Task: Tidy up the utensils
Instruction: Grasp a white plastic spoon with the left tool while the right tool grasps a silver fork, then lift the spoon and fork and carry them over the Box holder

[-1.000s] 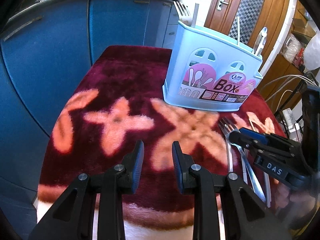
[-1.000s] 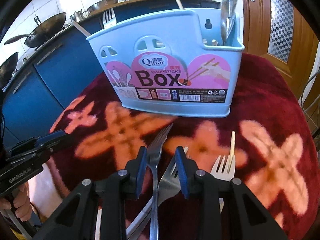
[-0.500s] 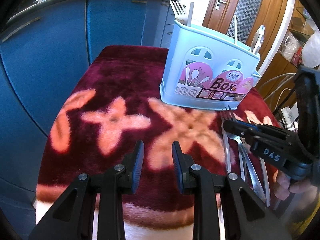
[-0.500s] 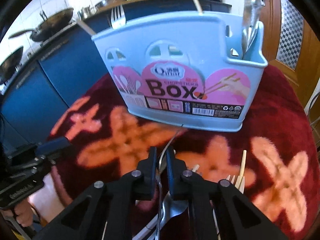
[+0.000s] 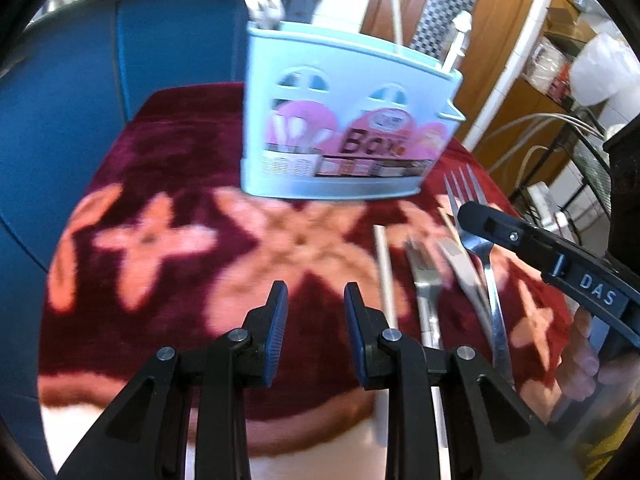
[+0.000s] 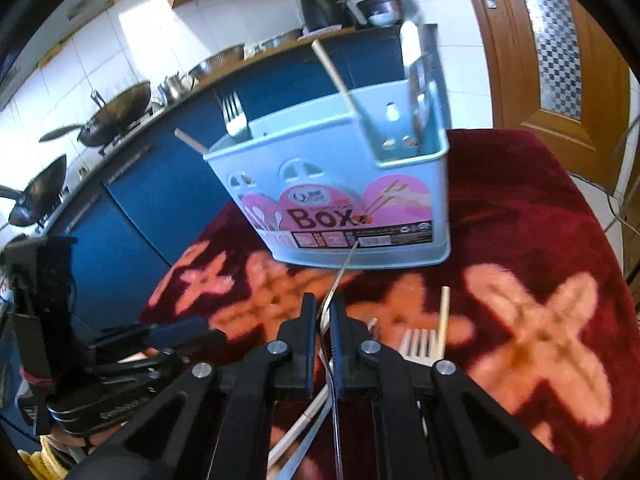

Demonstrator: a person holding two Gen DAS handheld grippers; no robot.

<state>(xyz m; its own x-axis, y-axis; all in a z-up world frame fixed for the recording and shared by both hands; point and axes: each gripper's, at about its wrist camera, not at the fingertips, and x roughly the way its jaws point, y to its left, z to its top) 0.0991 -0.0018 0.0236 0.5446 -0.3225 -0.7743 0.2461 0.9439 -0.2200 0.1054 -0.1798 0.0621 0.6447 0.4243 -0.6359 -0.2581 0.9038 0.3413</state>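
Note:
A light blue utensil box stands on the red flowered cloth; it also shows in the left wrist view. It holds a fork, chopsticks and a spoon. My right gripper is shut on a steel fork, lifted off the cloth and pointing at the box. In the left wrist view that fork sits in the right gripper. My left gripper is open and empty above the cloth's near edge.
More utensils lie on the cloth: a fork, a knife and chopsticks right of my left gripper, a fork and chopstick by my right. Blue cabinets stand behind, a wooden door to the right.
My right gripper closed on the fork and raised it off the cloth toward the box. My left gripper stayed open and shifted slightly; the view is blurred by motion.

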